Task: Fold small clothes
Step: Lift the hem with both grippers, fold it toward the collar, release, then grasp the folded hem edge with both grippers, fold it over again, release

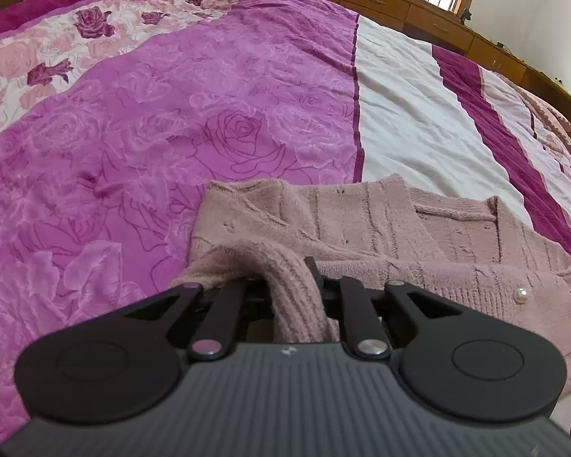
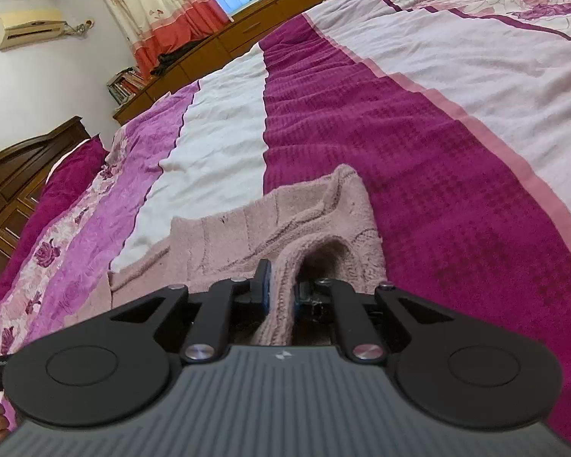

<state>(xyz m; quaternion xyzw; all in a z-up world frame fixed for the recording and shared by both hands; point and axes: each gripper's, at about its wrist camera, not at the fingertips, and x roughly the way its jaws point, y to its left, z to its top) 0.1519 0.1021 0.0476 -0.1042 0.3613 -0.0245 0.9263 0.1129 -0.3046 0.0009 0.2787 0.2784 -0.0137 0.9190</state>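
A small pale pink knitted cardigan (image 1: pixel 361 221) with pearl buttons (image 1: pixel 520 296) lies on the bed. My left gripper (image 1: pixel 285 285) is shut on a ribbed part of the cardigan at its near left side, and the knit drapes over the jaws. In the right wrist view the same cardigan (image 2: pixel 255 224) lies ahead. My right gripper (image 2: pixel 281 289) is shut on a ribbed fold of it at the near right side, pinched between the blue pads (image 2: pixel 267 285). Both grippers hold the knit low over the bed.
The bed cover (image 1: pixel 171 133) has pink rose print, white and magenta stripes (image 2: pixel 418 152). A wooden cabinet run (image 1: pixel 418 7) borders the far side of the bed. A dark wooden headboard (image 2: pixel 15 167), curtains and books (image 2: pixel 125 83) stand at the left.
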